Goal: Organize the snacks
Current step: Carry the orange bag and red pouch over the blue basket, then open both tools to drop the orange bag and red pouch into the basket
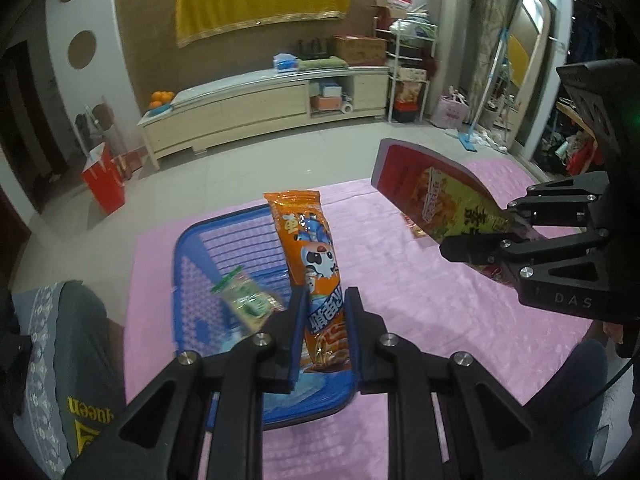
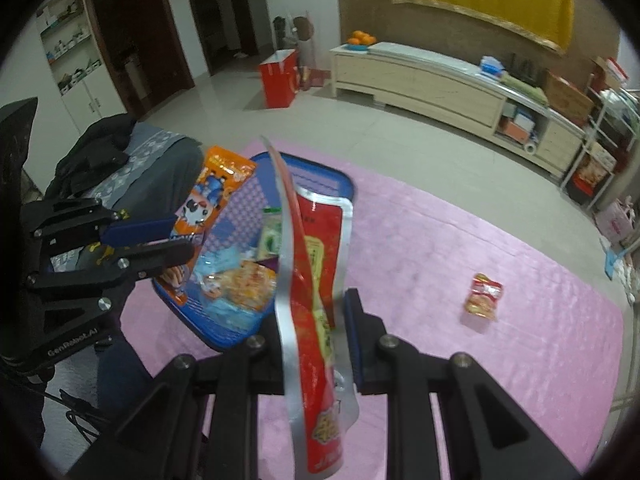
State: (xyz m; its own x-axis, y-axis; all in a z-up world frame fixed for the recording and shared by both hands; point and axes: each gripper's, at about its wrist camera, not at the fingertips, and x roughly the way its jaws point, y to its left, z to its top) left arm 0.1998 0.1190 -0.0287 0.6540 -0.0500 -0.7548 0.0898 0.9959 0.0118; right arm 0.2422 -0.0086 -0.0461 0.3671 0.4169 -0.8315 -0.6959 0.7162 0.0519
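My left gripper [image 1: 325, 308] is shut on an orange snack packet [image 1: 308, 240] with a cartoon face, held upright above the blue plastic basket [image 1: 196, 248]. A green-and-white packet [image 1: 248, 300] lies in the basket. My right gripper [image 2: 312, 320] is shut on a red and silver snack bag [image 2: 316, 264], which stands on edge over the pink tablecloth [image 2: 440, 240]. In the left wrist view the right gripper [image 1: 476, 236] holds that red bag [image 1: 436, 196] to the right of the basket. The right wrist view shows the left gripper [image 2: 168, 240], the orange packet [image 2: 216, 192] and the basket [image 2: 332, 176] with several packets.
A small red snack packet [image 2: 484, 294] lies alone on the pink cloth to the right. A chair with grey and dark clothing [image 2: 132, 156] stands by the table's left side. Beyond are a tiled floor, a low cabinet [image 1: 260, 108] and a red bag [image 1: 102, 184].
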